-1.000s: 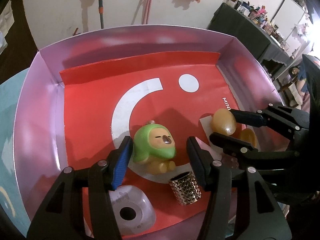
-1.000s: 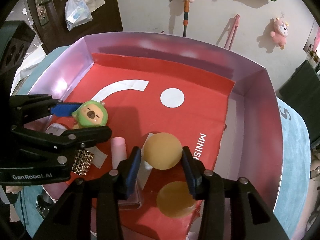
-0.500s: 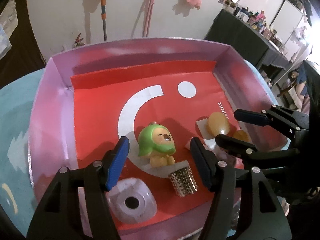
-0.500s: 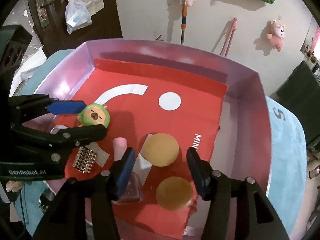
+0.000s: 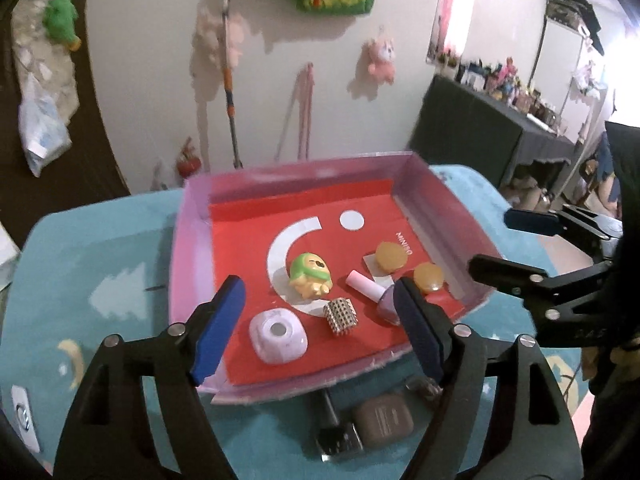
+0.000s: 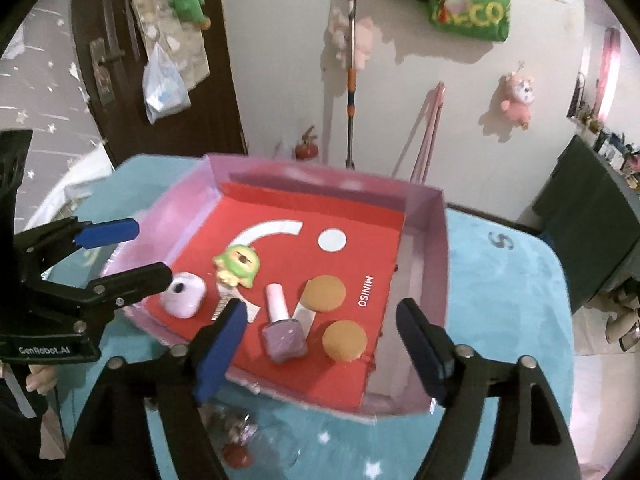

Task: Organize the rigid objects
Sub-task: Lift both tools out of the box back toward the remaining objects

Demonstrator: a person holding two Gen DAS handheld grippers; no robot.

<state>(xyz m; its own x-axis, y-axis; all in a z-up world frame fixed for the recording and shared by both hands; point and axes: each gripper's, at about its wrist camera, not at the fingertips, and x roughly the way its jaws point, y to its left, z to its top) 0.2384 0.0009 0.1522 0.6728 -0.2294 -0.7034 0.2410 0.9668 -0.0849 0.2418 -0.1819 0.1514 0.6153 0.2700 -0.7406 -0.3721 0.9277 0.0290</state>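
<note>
- Tray [image 5: 192, 248], pink-walled with a red liner, sits on the teal cloth [image 5: 100, 264]; left wrist view. Inside: green figurine [image 5: 310, 276], white cube [image 5: 278, 334], studded cylinder [image 5: 340, 316], nail polish bottle [image 5: 376, 294], two amber discs [image 5: 390, 256] [image 5: 428, 278].
- Left gripper [image 5: 320, 320] hangs above the tray's near edge, jaws spread wide, nothing between them.
- Outside the tray, on the cloth just below its near wall: brown case [image 5: 382, 424] and a dark item too blurred to name.
- Judgement: between picks; the case looks like the next candidate. It calls for dropping low and closing across its short sides.
- Right wrist view: right gripper [image 6: 320, 344] also wide apart and empty, over the tray's near wall [image 6: 304, 398].
- Small glassy piece with a red part [image 6: 240, 440] lies on the cloth beneath it, outside the tray; form unclear.
- Judgement: right side would need to descend toward it.
- Room: white wall, mop [image 6: 351, 80], pink plush [image 6: 518, 98], green bag [image 6: 470, 4], dark door [image 6: 120, 60].
</note>
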